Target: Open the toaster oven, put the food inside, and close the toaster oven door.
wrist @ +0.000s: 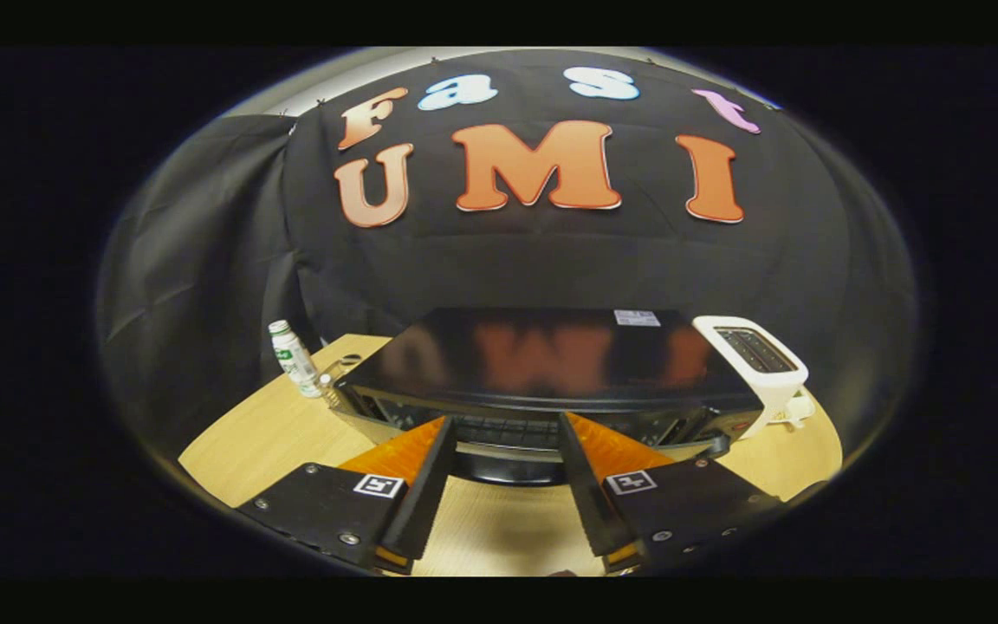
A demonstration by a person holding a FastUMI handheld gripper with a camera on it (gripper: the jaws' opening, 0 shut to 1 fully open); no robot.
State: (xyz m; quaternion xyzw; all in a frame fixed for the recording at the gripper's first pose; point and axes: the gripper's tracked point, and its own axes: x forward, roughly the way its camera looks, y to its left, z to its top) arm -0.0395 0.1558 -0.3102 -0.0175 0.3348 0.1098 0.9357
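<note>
The black toaster oven (542, 355) stands on the wooden table (265, 433), and I look down on its glossy top from the front. My gripper (506, 420) is open, fingers spread wide, their tips up against the oven's upper front edge. Between the fingers I see the vented front strip (503, 431) and, lower down, a dark rounded bar (508, 468) that looks like the door handle. Neither finger presses on anything. I cannot tell whether the door is fully shut or slightly ajar. The oven's inside is hidden.
A small white bottle with a green label (294, 357) stands at the oven's left rear corner. A white pop-up toaster (759, 360) sits close against the oven's right side. Bare table shows left of the oven and beneath the fingers.
</note>
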